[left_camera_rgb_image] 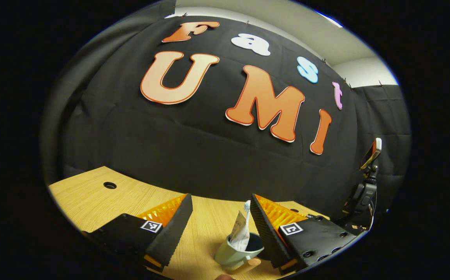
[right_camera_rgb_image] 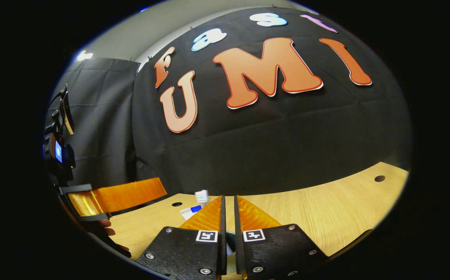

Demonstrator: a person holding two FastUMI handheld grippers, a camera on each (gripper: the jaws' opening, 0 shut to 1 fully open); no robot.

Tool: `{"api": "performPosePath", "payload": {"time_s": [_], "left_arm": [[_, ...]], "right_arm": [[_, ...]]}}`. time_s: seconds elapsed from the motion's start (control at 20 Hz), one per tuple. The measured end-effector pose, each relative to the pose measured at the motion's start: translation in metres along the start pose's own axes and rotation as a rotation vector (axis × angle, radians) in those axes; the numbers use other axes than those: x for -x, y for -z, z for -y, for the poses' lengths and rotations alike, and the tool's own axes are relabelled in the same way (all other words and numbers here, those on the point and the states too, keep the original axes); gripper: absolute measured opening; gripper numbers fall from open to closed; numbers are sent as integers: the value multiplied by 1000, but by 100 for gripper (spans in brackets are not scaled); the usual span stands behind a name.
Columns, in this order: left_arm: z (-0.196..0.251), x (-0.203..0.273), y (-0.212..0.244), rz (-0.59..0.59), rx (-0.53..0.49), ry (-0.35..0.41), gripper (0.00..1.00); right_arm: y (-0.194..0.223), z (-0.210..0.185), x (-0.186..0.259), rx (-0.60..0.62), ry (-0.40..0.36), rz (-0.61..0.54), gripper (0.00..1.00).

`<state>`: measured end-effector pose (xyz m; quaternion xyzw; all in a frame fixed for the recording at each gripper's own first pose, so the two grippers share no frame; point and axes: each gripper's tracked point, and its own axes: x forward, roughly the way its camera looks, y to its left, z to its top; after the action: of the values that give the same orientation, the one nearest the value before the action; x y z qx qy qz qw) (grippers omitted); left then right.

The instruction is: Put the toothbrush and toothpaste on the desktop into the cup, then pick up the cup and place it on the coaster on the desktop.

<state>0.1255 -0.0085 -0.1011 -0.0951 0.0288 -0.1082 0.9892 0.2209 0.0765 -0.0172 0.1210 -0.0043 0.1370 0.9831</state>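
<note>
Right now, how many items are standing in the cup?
2: the toothpaste tube sticks up out of the cup, and the toothbrush stands behind it, head poking above the tube. Anything lower inside is hidden.

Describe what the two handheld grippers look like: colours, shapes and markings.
Both match. The left gripper has two wedge-shaped fingers with ridged translucent orange bodies and black ribbed pads on their inner faces, mounted on black plates with screws, each bearing a small square black-and-white marker. The right gripper shows the same orange wedges, black screwed plates and two square markers.
</note>
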Motion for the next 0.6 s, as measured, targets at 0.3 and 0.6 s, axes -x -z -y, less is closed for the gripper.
{"api": "performPosePath", "payload": {"time_s": [0.3,0.6], "left_arm": [[0,28,24,-216,-87,9,94],[9,44,49,-480,-195,19,95]], "right_arm": [[-36,-1,34,15,-17,22,32],[-66,-9,71,120,-60,56,69]]}}
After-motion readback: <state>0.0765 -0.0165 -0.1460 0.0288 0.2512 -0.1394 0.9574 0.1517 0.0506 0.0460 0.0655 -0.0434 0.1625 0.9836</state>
